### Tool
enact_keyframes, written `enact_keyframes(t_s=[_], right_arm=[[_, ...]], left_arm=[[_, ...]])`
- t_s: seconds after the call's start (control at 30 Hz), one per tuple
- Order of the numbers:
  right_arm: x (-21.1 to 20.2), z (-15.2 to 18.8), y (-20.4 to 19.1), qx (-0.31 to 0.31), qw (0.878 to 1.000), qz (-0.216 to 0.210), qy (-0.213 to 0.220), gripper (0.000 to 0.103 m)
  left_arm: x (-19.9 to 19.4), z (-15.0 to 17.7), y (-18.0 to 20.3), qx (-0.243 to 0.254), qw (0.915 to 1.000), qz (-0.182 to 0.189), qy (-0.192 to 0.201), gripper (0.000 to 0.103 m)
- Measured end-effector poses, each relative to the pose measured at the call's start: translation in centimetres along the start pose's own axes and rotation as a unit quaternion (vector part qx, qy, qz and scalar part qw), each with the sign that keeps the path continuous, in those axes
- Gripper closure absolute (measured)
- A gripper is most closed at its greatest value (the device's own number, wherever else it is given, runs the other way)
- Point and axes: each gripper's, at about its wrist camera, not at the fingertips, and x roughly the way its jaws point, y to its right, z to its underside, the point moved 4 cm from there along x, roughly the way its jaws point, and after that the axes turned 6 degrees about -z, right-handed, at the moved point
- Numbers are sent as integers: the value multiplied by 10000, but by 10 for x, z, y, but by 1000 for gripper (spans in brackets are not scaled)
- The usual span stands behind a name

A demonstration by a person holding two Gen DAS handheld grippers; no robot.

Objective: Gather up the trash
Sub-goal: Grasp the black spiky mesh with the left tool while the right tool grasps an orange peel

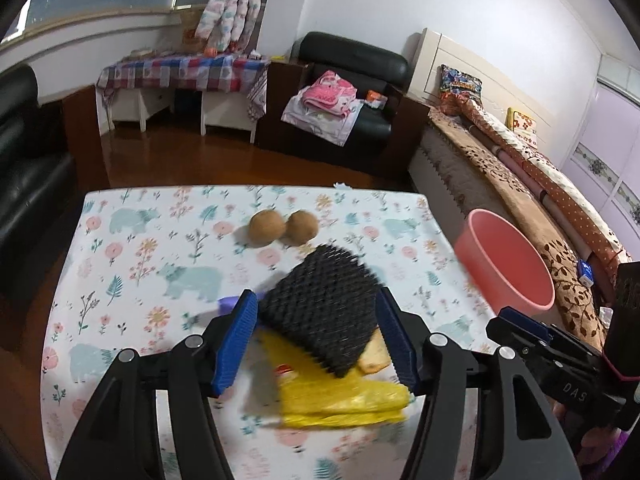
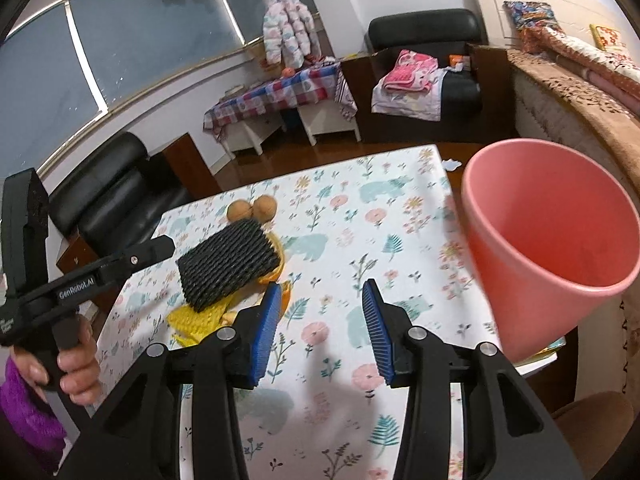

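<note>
- Black foam netting (image 1: 326,308) lies on the flowered surface (image 1: 132,264), on top of a yellow wrapper (image 1: 340,400); I take this netting as the landmark.
- Left tool (image 1: 316,338) hovers over the netting with its blue pads (image 1: 236,340) spread wide, one on each side of the netting; whether they touch it I cannot tell.
- Two brown round fruits (image 1: 284,228) sit just beyond the netting, touching each other.
- A tan scrap (image 1: 374,356) pokes out from under the netting's near right edge.
- Pink bucket (image 2: 552,240) is to the right of the netting, well apart from it, tilted with its mouth toward the camera.
- Right tool (image 2: 320,326) is right of the netting and near the bucket, its pads apart with nothing between them.
- A hand (image 2: 76,364) with a purple sleeve (image 2: 28,412) grips the left tool's handle.
</note>
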Motion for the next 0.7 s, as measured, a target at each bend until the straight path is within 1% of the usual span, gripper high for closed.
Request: enact_keyframes(t_s=[0.13, 0.23, 0.33, 0.43, 0.5, 0.57, 0.6, 0.63, 0.7], right_arm=[[11, 4, -6, -74, 9998, -59, -154, 60], [15, 7, -10, -132, 9996, -76, -228, 60], [19, 8, -10, -130, 9995, -71, -279, 60], [22, 7, -8, -51, 9994, -93, -317, 60], [23, 7, -6, -20, 9994, -80, -337, 60], [26, 7, -5, -10, 9993, -56, -357, 60], [28, 7, -5, -7, 9993, -45, -376, 60], [29, 7, -5, -5, 9992, -43, -394, 60], [33, 7, -6, -5, 9990, -50, -438, 60]], left_arm=[[11, -3, -7, 216, 9997, 46, -119, 43], [21, -7, -2, 434, 9988, 132, -185, 43], [38, -11, 3, 617, 9975, 114, -321, 43], [57, -14, 3, 664, 9964, 96, -516, 43], [67, -13, 2, 626, 9957, 172, -658, 43], [73, -11, 0, 526, 9950, 296, -798, 54], [73, -9, 0, 468, 9945, 420, -832, 64], [72, -8, -1, 448, 9943, 490, -834, 76], [69, -6, 0, 449, 9942, 566, -799, 92]])
